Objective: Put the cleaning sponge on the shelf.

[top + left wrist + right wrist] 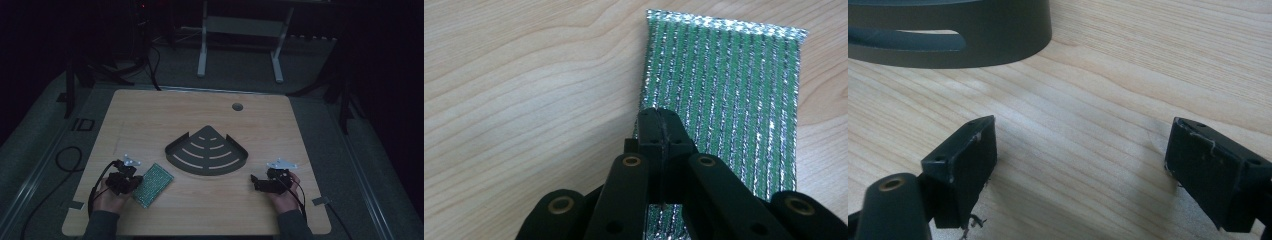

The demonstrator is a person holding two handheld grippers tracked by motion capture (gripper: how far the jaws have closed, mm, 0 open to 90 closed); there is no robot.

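Light wooden desk [200,210], dim room. Flat green rectangular scouring pad with silver glitter stripes [729,90] lying near the desk's front left, just left of the dark grey quarter-round slotted metal corner shelf [207,151] at centre. Left gripper [659,117] clenched, jaws pressed together, tips over the pad's near edge; whether any fabric is pinched cannot be told. Right gripper [1080,170] released, jaws spread wide over bare wood, nothing between them, just short of the shelf's curved rim.
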